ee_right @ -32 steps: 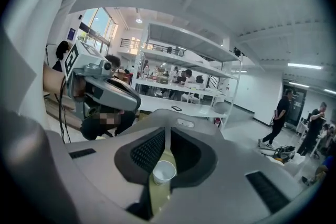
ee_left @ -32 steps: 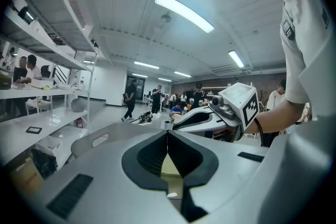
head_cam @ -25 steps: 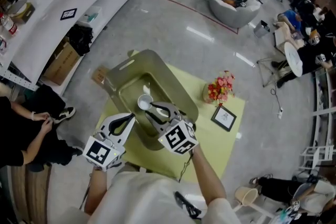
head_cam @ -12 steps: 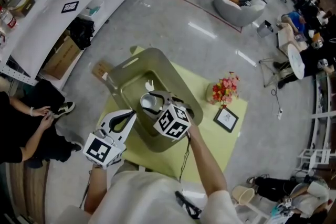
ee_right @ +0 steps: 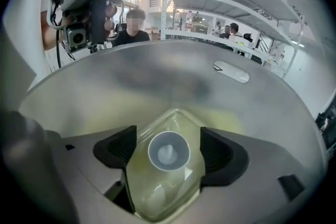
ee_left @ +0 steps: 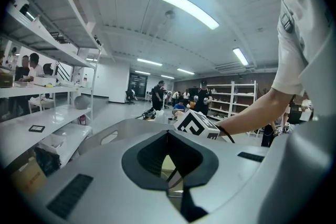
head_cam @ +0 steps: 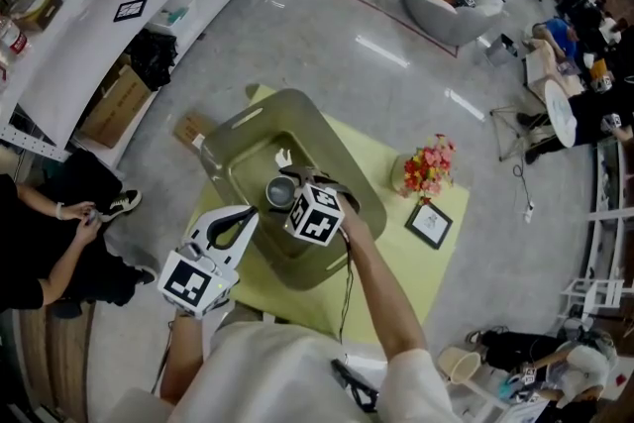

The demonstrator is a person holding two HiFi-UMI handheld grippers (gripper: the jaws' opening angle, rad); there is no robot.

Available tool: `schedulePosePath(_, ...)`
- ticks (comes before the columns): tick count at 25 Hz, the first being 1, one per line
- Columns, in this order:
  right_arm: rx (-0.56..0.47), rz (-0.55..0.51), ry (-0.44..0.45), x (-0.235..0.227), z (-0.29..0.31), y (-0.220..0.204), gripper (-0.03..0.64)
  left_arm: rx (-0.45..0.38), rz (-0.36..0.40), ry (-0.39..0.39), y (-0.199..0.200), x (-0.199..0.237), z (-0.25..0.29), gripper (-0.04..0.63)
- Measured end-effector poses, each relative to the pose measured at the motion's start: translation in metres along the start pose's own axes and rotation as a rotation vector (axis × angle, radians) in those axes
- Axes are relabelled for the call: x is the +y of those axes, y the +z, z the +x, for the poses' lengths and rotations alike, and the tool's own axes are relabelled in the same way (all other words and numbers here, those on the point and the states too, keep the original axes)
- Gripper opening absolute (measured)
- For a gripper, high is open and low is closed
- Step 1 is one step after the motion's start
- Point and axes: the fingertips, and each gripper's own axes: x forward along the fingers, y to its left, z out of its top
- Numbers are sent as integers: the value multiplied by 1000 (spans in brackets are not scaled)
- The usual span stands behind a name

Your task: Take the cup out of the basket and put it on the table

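Down on the bottom of the basket (head_cam: pixel 319 140) the cup (ee_right: pixel 168 151) stands mouth up, near the middle. Right tongs (ee_right: pixel 168 137) point steeply down over it; their jaws have just been opening and now stand wide apart, with the cup between the pads (ee_right: pixel 116 147) and touching neither. Left tongs (head_cam: pixel 241 218), at 7 o'clock from the cup by the basket's near rim, are together and empty. The basket sits on a yellow-green desk (head_cam: pixel 421 284), with flowers (head_cam: pixel 424 165) at 3 o'clock and a picture frame (head_cam: pixel 430 223) at 4 o'clock.
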Motion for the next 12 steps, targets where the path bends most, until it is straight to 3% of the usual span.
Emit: schedulePosePath(12,128,29,71,-2,49,-37,390,11,-1,-11,-5,2,5,9)
